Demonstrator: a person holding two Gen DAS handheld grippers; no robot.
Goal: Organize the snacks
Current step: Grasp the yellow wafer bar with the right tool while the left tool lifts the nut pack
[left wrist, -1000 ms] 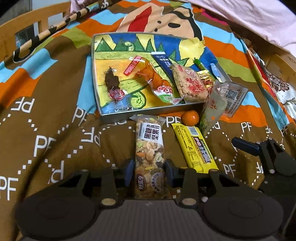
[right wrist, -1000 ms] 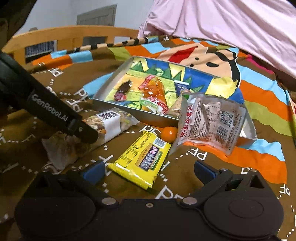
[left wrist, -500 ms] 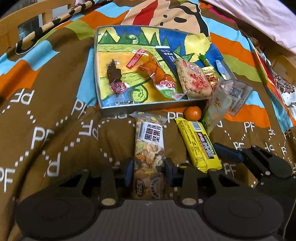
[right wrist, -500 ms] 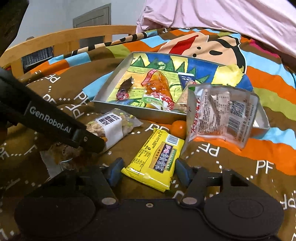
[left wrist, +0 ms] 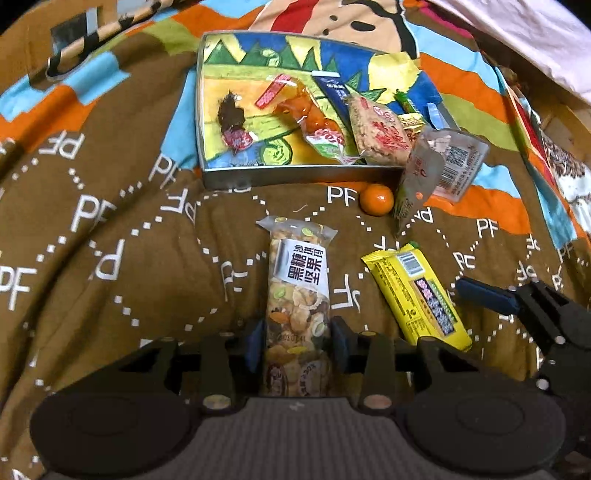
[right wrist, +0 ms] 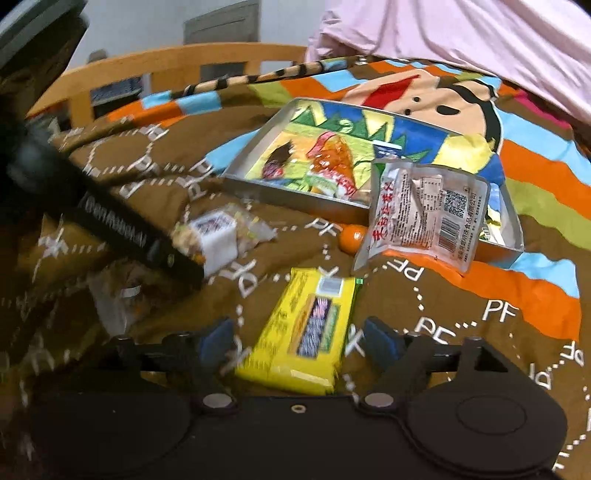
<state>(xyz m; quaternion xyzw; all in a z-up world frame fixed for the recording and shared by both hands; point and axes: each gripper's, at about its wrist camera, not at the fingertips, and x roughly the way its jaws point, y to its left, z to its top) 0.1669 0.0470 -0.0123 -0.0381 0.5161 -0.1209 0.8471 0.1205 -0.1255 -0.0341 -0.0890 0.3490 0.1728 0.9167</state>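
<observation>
My left gripper point(left wrist: 297, 341) is shut on a clear nut-mix bar point(left wrist: 297, 295) and holds it above the brown blanket; the bar also shows in the right wrist view point(right wrist: 210, 236). My right gripper point(right wrist: 301, 341) is open, its fingers on either side of a yellow snack bar point(right wrist: 308, 328) that lies on the blanket. That bar also shows in the left wrist view point(left wrist: 417, 295). A metal tray point(left wrist: 295, 175) with a colourful bottom holds several wrapped snacks. A clear packet point(right wrist: 424, 210) leans on the tray's near corner, with a small orange point(left wrist: 376, 199) beside it.
A pink quilt point(right wrist: 461, 33) lies behind the tray. A wooden bed rail point(right wrist: 166, 70) runs along the far left. The brown and striped blanket point(left wrist: 110, 240) covers the bed around the tray.
My left gripper has lifted the nut-mix bar and pulled it back from the tray. My right gripper has moved forward, so its open fingers now straddle the yellow bar.
</observation>
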